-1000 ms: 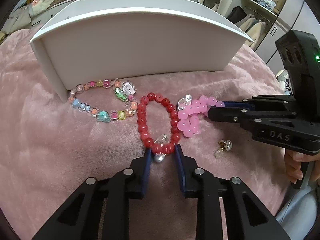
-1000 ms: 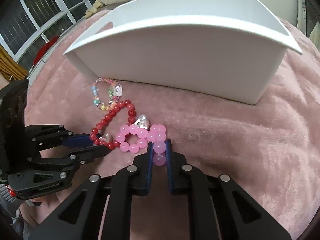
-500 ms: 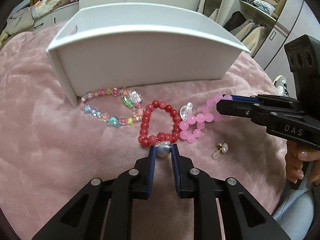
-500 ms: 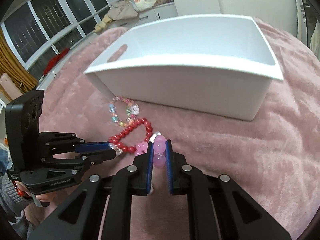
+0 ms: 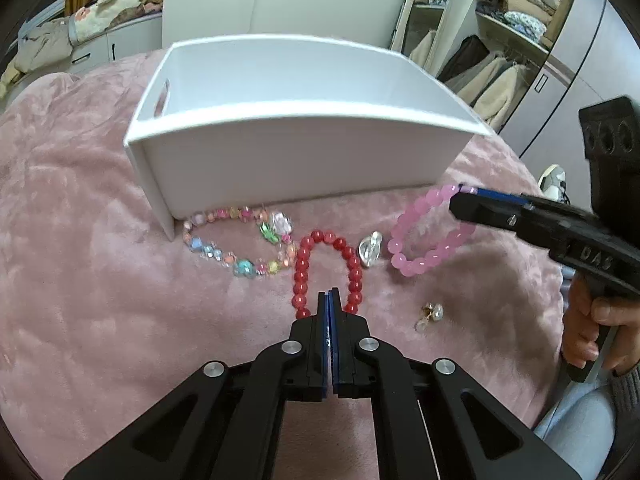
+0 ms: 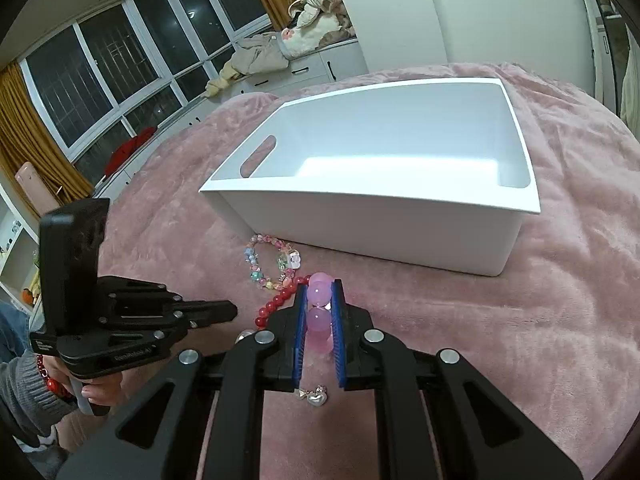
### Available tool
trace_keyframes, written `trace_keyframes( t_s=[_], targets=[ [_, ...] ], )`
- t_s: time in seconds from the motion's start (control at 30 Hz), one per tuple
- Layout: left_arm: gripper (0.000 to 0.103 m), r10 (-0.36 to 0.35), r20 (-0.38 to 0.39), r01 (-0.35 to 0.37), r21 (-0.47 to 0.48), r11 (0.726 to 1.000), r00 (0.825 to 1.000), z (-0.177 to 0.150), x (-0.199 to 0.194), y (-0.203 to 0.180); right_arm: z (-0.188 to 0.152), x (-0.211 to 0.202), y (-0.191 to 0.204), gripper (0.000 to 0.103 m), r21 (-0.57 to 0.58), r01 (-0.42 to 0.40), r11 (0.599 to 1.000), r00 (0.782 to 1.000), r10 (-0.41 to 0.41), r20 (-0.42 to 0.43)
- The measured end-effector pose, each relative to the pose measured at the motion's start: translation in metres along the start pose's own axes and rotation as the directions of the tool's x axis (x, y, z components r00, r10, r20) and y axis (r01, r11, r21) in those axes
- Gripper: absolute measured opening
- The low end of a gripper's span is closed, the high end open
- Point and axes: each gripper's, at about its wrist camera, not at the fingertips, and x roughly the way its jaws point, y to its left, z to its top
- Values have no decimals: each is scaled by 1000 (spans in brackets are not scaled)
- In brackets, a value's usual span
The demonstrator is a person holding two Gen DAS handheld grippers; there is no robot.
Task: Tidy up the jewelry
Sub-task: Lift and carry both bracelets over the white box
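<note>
pink plush blanket [image 5: 80, 280] is carrying everything; white bin [image 6: 400, 236] is sitting open-topped dead ahead of both my grippers, its inside looking bare from the right wrist view

my right gripper [image 6: 320, 300] is clamping the pink bracelet [image 5: 424, 236] by a couple of beads, rest of the loop is hanging down and to the side off the fingertips, seemingly clear of the blanket though i can't tell for sure. my left gripper [image 5: 329, 300] is squeezing almost fully together on the near end of the red bracelet [image 5: 326, 268]; loop is stretching long and narrow, long axis pointing straight from my jaws toward the bin's front wall

relation that matters: bin rim is sitting above and beyond both loops, so the move i'm judging next is up and forward over the near wall, then release. right side looks a bit nearer the rim and higher, so it's probably going first

still lying loose: multicolour bead bracelet [image 5: 240, 240] tucked just beside the bin's front wall near its left corner, a clear charm [image 5: 370, 249] between the red and pink loops, pearl earrings [image 5: 430, 314] near my right side, and a small silver heart charm [image 6: 314, 397] under the right jaws

risk i'm seeing: dangling loops snagging the near wall on the way over
</note>
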Motion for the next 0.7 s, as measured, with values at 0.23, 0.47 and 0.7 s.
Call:
trace_keyframes(
  t_s=[0.23, 0.47, 0.7],
  targets=[
    [49, 16, -78, -13, 33, 999, 997, -13, 28, -5, -2, -1, 0, 12, 2, 9, 1000, 1000, -9, -3],
    [26, 28, -78, -26, 25, 999, 997, -14, 27, 0, 1, -5, 1, 12, 3, 5, 1000, 1000, -5, 16],
    [24, 17, -10, -17, 31, 999, 1000, -2, -5, -10, 13, -16, 3, 12, 2, -2, 1000, 999, 1, 53]
  ],
)
